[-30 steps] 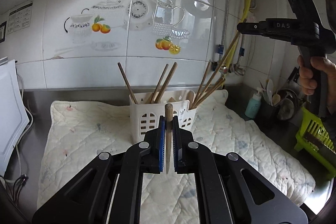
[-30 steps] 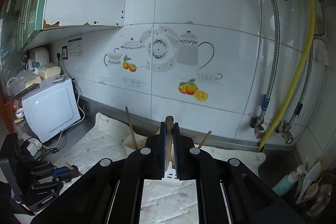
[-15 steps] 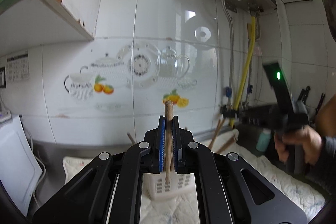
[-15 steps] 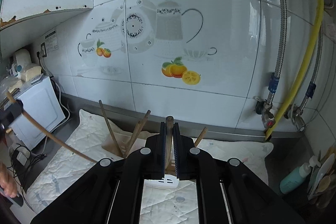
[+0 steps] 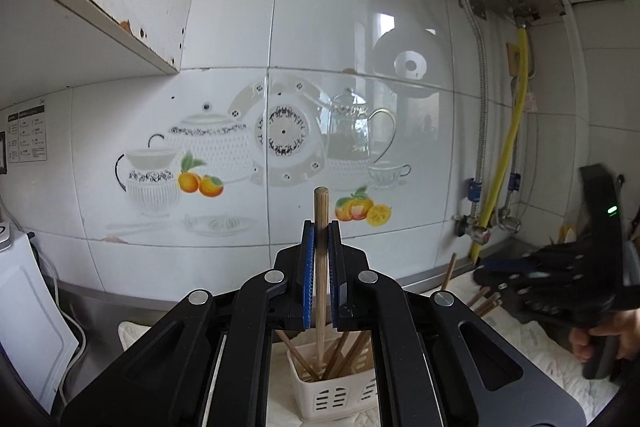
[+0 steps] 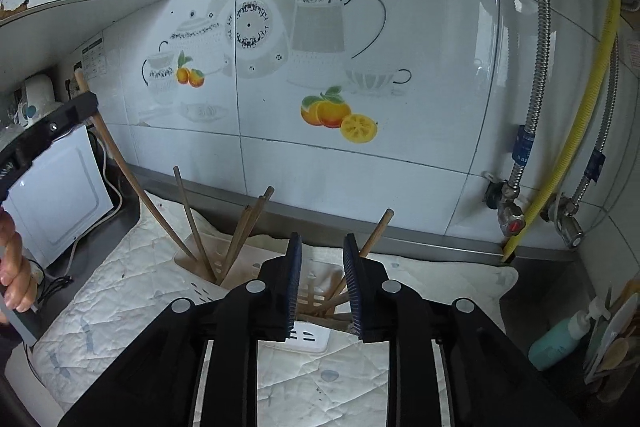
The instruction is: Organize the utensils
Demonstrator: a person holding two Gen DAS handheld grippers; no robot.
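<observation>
My left gripper (image 5: 320,239) is shut on a wooden chopstick (image 5: 321,223), held upright with its lower end inside the white slotted utensil holder (image 5: 332,393). Several other chopsticks (image 5: 340,355) lean in that holder. My right gripper (image 6: 320,247) is open and empty just above the holder's right side (image 6: 308,335). Several chopsticks (image 6: 236,239) stand in the holder in the right wrist view. The left gripper and its held chopstick (image 6: 116,155) show at that view's left edge. The right gripper (image 5: 560,291) shows blurred at the right of the left wrist view.
A quilted white mat (image 6: 132,291) covers the steel counter under the holder. A white appliance (image 6: 56,195) with cables stands at the left. A teal bottle (image 6: 560,339) and spoons are at the right. Pipes and a yellow hose (image 6: 576,115) run down the tiled wall.
My right gripper has opened and let its chopstick drop into the holder. My left gripper has brought its chopstick down over the holder, tip now inside.
</observation>
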